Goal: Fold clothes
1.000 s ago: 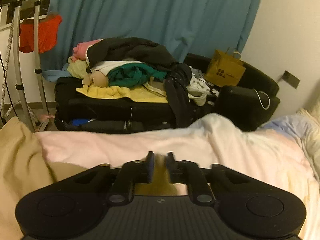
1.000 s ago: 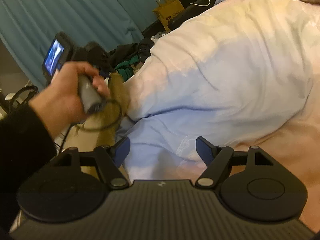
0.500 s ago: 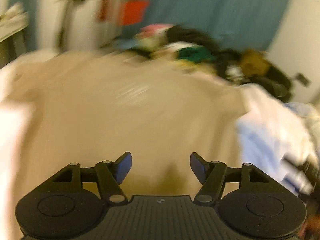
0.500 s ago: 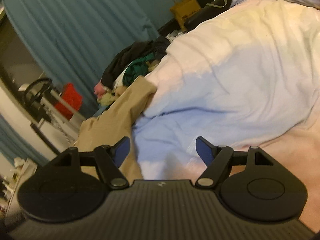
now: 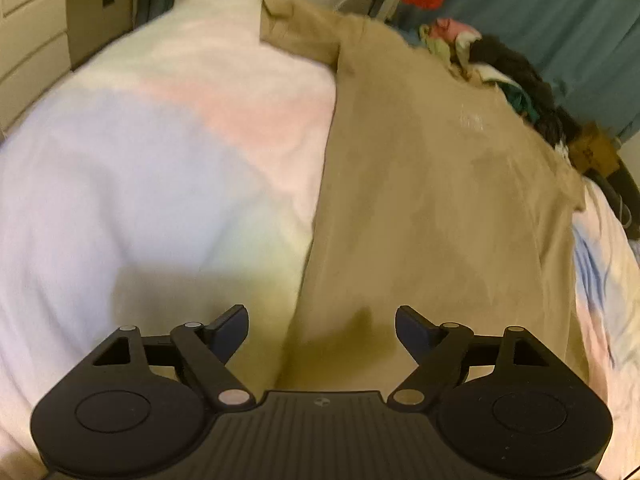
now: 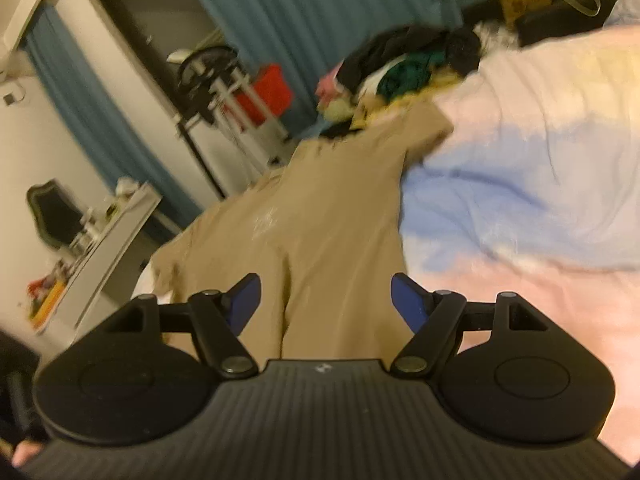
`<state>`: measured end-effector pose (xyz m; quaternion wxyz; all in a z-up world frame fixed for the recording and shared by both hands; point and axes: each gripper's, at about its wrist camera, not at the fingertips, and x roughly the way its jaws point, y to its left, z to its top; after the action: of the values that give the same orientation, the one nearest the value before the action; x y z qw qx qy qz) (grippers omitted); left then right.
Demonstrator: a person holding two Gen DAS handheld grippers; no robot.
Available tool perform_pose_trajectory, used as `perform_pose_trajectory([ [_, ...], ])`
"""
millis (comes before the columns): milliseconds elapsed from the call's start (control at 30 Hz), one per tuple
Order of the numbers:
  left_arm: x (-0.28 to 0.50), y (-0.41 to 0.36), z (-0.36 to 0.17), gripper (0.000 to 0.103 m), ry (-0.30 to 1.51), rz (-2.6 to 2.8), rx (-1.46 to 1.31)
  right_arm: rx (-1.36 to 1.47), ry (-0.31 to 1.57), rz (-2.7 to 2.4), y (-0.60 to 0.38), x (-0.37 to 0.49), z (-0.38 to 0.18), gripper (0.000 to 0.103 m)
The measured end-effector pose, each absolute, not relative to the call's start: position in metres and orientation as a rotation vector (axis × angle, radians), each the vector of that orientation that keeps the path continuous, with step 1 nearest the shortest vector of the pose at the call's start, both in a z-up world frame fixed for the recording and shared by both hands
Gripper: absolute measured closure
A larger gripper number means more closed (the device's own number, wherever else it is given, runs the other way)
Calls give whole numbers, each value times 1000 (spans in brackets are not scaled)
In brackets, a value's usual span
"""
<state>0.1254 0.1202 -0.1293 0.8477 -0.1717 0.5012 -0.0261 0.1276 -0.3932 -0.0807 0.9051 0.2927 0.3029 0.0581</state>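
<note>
Tan shirt (image 5: pixel 432 184) is soft and limp; pinch its hem just ahead of left hand-held gripper (image 5: pixel 320 330), whose empty jaws are opening; right hand-held gripper (image 6: pixel 325 300) is open and empty.

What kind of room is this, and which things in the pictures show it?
Most likely a bedroom at home. A pastel duvet covers a bed, with a tan shirt spread on it; a heap of clothes lies beyond, before a blue curtain.
</note>
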Motion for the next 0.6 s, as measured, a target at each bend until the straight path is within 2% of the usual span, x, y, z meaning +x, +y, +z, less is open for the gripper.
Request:
perform_pose_trajectory([
  [100,120,120,-141,21,1093,-58,-420,646,749,64,-401,119,-102,29],
  [167,118,124,-146,21,1106,-70,-462,698,840,28,-406,116,-119,34],
  [233,116,128,-146,23,1111,-90,-501,788,912,25,-409,117,-135,36],
  [300,112,131,-146,34,1107,-113,-525,783,939,33,-404,118,-136,36],
  [400,103,131,-144,41,1096,-159,-530,735,966,73,-389,119,-133,37],
  [600,96,124,-139,44,1096,-187,-517,637,1100,-38,-382,127,-148,39],
])
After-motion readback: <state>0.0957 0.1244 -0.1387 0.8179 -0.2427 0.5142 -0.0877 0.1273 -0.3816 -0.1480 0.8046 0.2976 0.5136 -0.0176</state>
